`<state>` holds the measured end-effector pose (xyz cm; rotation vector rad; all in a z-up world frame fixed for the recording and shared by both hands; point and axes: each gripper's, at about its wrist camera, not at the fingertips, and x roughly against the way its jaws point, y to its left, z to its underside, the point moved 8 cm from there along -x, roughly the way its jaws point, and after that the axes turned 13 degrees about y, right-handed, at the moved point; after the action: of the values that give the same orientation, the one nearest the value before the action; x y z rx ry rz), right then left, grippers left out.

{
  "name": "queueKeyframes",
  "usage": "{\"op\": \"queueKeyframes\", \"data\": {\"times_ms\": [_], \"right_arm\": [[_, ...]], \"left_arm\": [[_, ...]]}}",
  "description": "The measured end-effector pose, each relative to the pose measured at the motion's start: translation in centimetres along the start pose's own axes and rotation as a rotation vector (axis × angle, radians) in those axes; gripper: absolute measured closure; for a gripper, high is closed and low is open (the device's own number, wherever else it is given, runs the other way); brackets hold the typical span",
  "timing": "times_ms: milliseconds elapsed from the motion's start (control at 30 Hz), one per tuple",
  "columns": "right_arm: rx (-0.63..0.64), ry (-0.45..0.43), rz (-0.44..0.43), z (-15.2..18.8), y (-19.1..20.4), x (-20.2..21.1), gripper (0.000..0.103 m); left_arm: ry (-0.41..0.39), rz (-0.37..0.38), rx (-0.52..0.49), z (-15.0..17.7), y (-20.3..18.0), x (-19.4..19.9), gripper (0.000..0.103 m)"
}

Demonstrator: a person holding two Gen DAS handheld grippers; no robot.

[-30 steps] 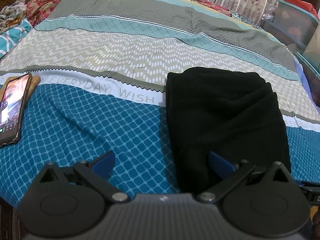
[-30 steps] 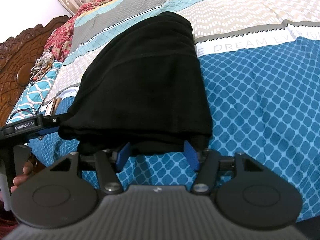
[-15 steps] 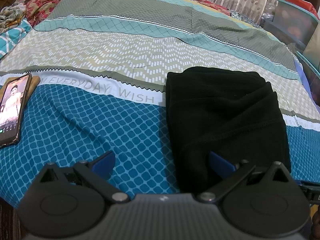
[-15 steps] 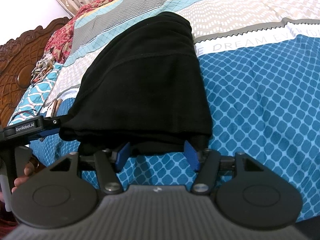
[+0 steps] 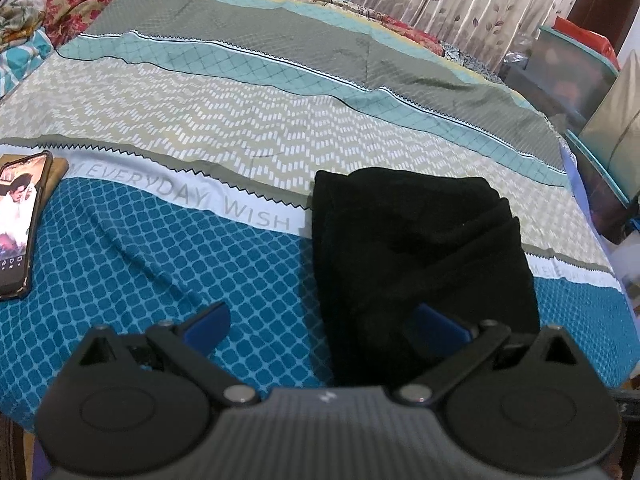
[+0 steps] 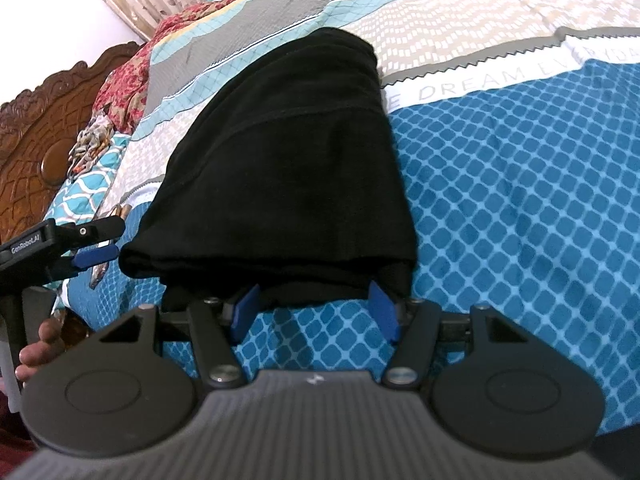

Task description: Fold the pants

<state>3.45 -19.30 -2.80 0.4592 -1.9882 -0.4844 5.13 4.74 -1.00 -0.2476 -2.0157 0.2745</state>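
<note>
Black folded pants (image 5: 420, 248) lie on the bed (image 5: 160, 264). Left hand-held gripper (image 5: 324, 322) and right hand-held gripper (image 6: 314, 308) both gape, empty, at their near edge.

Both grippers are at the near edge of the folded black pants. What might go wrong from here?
1. The black pants lie in loose layers; the open right gripper may pinch only the top layer and undo the fold.
2. The phone lies on the bedsheet; dragging fabric leftward might shift it.

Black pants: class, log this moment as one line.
black pants: folded on bedsheet | both hand-held grippers: open, at near edge
</note>
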Motion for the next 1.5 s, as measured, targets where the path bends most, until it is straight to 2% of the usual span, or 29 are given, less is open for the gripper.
{"op": "queueKeyframes", "data": {"times_ms": [300,367,467,567,733,800,833,867,933,967,1000,1033,1100,1167,1233,1300,1333,1400,1500], "right_arm": [[-0.012,-0.122,0.030,0.2,-1.4,3.8,0.041],[-0.008,-0.151,0.041,-0.3,-1.6,4.4,0.046],[0.007,-0.160,0.015,-1.3,-1.0,4.6,0.055],[0.099,-0.160,0.014,-2.3,1.4,3.7,0.056],[0.333,-0.115,0.005,-3.3,7.4,0.5,0.055],[0.447,-0.105,0.023,-3.4,9.7,-0.8,0.055],[0.490,-0.101,0.036,-3.4,10.5,-1.4,0.055],[0.530,-0.094,0.052,-3.5,11.2,-2.1,0.055],[0.569,-0.078,0.067,-3.9,11.8,-3.3,0.055],[0.579,-0.067,0.067,-4.2,12.1,-4.1,0.056],[0.591,-0.053,0.069,-4.4,12.2,-4.9,0.065],[0.605,-0.039,0.082,-4.5,12.1,-5.6,0.099],[0.625,-0.010,0.129,-4.7,11.9,-7.0,0.101],[0.612,-0.020,0.122,-5.2,12.1,-6.8,0.101],[0.614,-0.038,0.098,-5.7,13.0,-6.3,0.101],[0.624,-0.020,0.086,-5.6,13.6,-6.3,0.101],[0.622,0.001,0.107,-5.3,13.5,-7.0,0.101],[0.608,0.046,0.151,-4.6,12.4,-8.5,0.100],[0.540,0.053,0.098,-4.8,11.5,-8.4,0.100]], "left_arm": [[0.010,0.063,-0.008,-0.3,-1.1,-0.4,0.000],[0.004,0.097,0.011,-1.1,-0.9,-0.2,0.000],[-0.026,0.079,0.026,-3.1,-0.3,0.1,0.000],[-0.036,0.059,0.010,-5.3,0.0,-0.6,0.001],[0.019,0.091,-0.040,-7.4,-1.2,-3.4,0.006],[0.052,0.098,-0.065,-7.6,-2.1,-4.7,0.014],[0.068,0.102,-0.074,-7.5,-2.5,-5.3,0.033],[0.089,0.105,-0.086,-7.4,-3.0,-6.0,0.058],[0.091,0.072,-0.111,-7.5,-3.7,-6.8,0.080],[0.079,0.070,-0.119,-7.7,-3.9,-6.7,0.086],[0.060,0.072,-0.122,-8.1,-4.2,-6.4,0.087],[0.041,0.081,-0.126,-8.7,-4.6,-5.9,0.088],[0.000,0.108,-0.131,-10.0,-5.3,-5.0,0.089],[-0.029,0.116,-0.136,-11.1,-5.8,-4.6,0.089],[-0.051,0.081,-0.134,-12.0,-5.8,-5.0,0.089],[-0.022,0.050,-0.096,-12.1,-5.0,-6.4,0.089],[0.005,0.040,-0.071,-11.7,-4.5,-7.2,0.087],[0.026,0.020,-0.048,-10.8,-3.7,-7.7,0.077],[-0.007,-0.002,-0.075,-9.6,-3.0,-6.2,0.060]]}}
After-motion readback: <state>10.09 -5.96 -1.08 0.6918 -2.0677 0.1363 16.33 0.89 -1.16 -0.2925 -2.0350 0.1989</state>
